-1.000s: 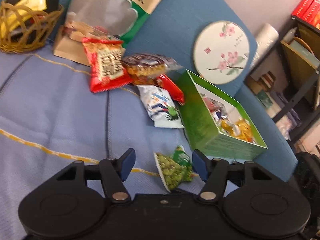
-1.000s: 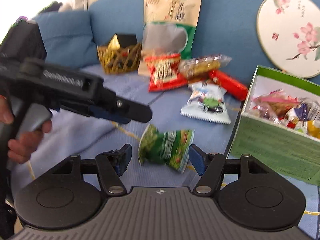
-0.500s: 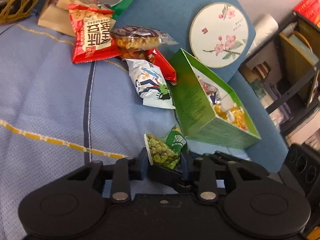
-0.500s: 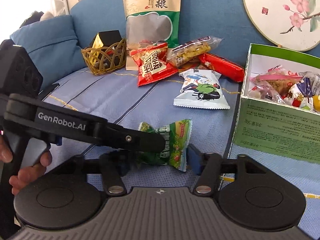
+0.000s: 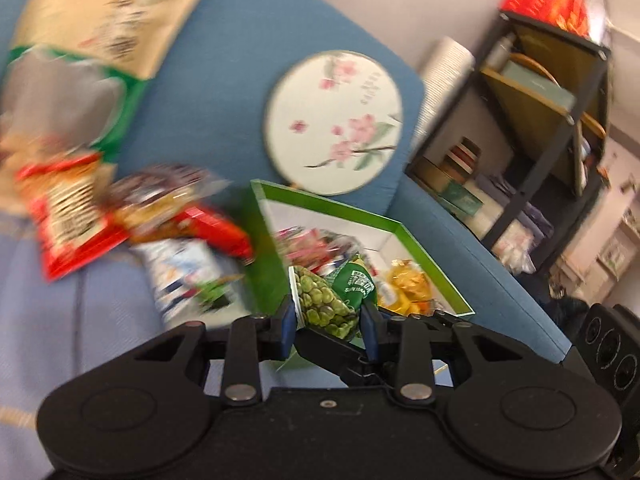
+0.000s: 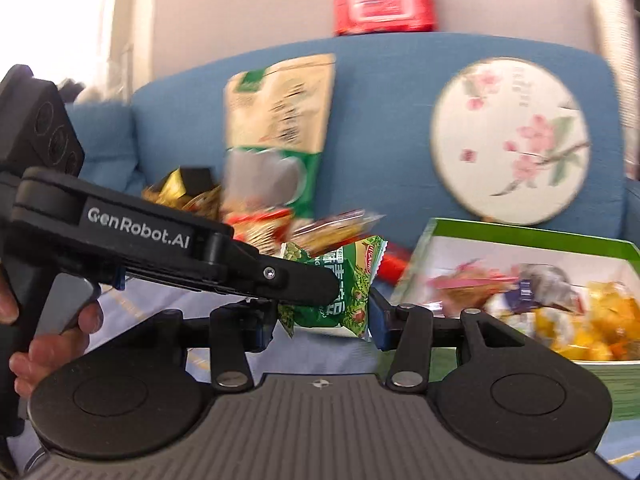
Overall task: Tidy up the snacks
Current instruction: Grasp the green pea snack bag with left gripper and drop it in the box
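A green pea snack packet (image 5: 334,300) is clamped between the fingers of my left gripper (image 5: 329,322), lifted off the sofa in front of the open green box (image 5: 360,210). In the right wrist view the same packet (image 6: 340,284) also sits between the fingers of my right gripper (image 6: 322,326), which close on it from the other side; the left gripper's finger (image 6: 288,278) crosses in front of it. The green box (image 6: 532,236) holds several snacks.
Loose snack packs lie left of the box: a red one (image 5: 68,220), a clear nut pack (image 5: 168,196), a white one (image 5: 188,276). A tall grain bag (image 6: 276,132) and a round floral fan (image 6: 512,140) lean on the sofa back. A shelf (image 5: 552,120) stands right.
Both grippers have lifted the pea packet off the sofa seat and carried it toward the green box. Both have stayed shut on it.
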